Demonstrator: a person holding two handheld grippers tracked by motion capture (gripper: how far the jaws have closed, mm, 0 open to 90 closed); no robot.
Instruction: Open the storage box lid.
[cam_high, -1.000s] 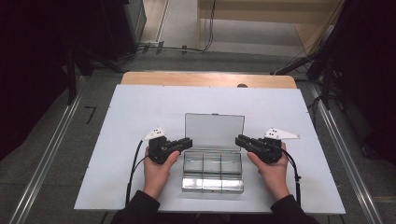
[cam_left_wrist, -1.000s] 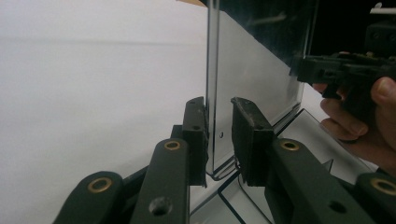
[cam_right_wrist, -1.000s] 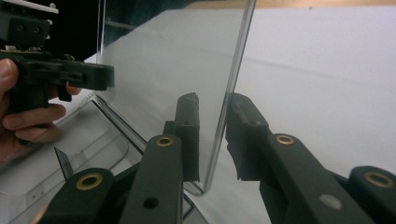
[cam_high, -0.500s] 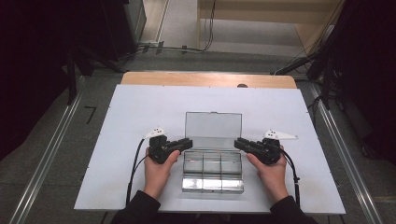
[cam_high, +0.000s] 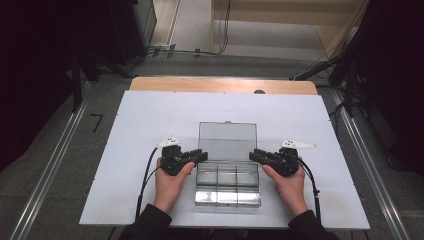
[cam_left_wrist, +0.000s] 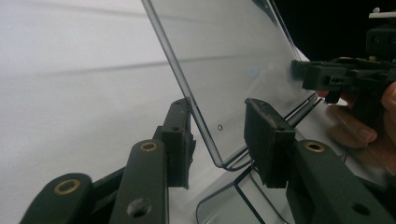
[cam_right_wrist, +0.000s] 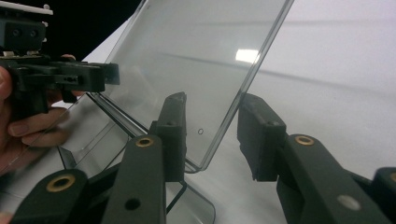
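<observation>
Box: a clear plastic box with compartments sits on the white table, near the person's edge, between the two hands.
Lid: the clear lid stands up at the box's far side.
Left gripper: jaws apart, straddling the lid's left edge without clamping it.
Right gripper: jaws apart, astride the lid's right edge.

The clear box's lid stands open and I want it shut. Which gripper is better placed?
Either, roughly: left gripper and right gripper each straddle a side edge of the raised lid, jaws open. No clear winner.
</observation>
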